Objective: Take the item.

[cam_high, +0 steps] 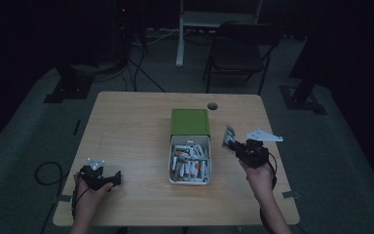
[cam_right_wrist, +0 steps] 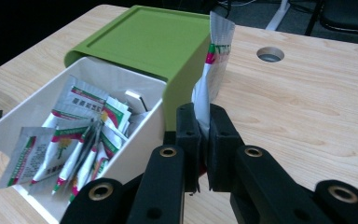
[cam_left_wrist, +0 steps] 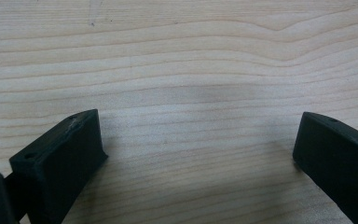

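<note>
A white drawer box [cam_high: 190,163] [cam_right_wrist: 14,121] full of several small sachets slides out of a green sleeve [cam_high: 190,122] [cam_right_wrist: 144,42] in the middle of the wooden table. My right gripper [cam_high: 233,145] [cam_right_wrist: 204,135] is just right of the box, shut on one silver sachet [cam_high: 229,136] [cam_right_wrist: 212,65] with red and green print, which stands upright out of the jaws. My left gripper [cam_high: 108,179] [cam_left_wrist: 198,144] rests near the table's front left, its jaws wide apart over bare wood with nothing between them.
A round cable hole [cam_high: 212,106] [cam_right_wrist: 270,54] lies in the table behind the green sleeve. A dark folding chair [cam_high: 241,48] and a white stand [cam_high: 182,34] are on the floor beyond the table. Cables trail on the floor at the left.
</note>
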`<state>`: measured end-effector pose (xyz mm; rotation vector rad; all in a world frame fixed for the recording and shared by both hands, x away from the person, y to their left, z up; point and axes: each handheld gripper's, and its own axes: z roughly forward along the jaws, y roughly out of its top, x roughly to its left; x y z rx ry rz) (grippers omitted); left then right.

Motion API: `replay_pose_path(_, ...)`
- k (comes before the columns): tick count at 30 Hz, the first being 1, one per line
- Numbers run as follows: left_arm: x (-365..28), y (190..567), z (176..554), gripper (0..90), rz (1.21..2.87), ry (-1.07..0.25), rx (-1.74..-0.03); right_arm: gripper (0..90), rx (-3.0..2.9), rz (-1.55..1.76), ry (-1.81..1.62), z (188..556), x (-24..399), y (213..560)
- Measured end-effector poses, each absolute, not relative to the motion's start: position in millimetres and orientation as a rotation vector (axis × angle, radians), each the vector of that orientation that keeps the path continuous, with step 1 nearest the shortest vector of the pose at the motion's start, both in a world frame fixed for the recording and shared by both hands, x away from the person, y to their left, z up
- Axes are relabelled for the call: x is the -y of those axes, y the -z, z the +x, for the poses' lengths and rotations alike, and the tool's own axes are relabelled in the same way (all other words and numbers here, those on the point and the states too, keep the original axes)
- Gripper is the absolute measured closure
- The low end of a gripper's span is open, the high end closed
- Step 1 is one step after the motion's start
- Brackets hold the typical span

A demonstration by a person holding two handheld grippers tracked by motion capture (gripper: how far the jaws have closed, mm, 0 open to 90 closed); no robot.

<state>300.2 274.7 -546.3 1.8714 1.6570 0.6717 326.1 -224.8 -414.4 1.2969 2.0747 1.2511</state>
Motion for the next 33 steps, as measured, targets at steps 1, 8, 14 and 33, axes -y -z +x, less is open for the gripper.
replay_pose_path(1, -274.7, 546.3, 300.2, 1.8, 1.872, -0.672, -1.657, 85.5, -2.072, 1.299, -1.249, 326.4, 226.4, 415.9)
replay_pose_path(8, -274.7, 546.3, 300.2, 1.9, 1.872, -0.672, -1.657, 85.6, -2.075, 1.323, -1.232, 328.6, 235.7, 430.7)
replay_pose_path(14, -274.7, 546.3, 300.2, 1.9, 1.871, -0.672, -1.657, 85.5, -2.082, 1.359, -1.204, 331.2, 242.7, 442.9)
replay_pose_path(33, -274.8, 546.3, 300.2, 1.9, 1.872, -0.672, -1.657, 85.5, -2.115, 1.481, -1.080, 335.0, 263.2, 489.8)
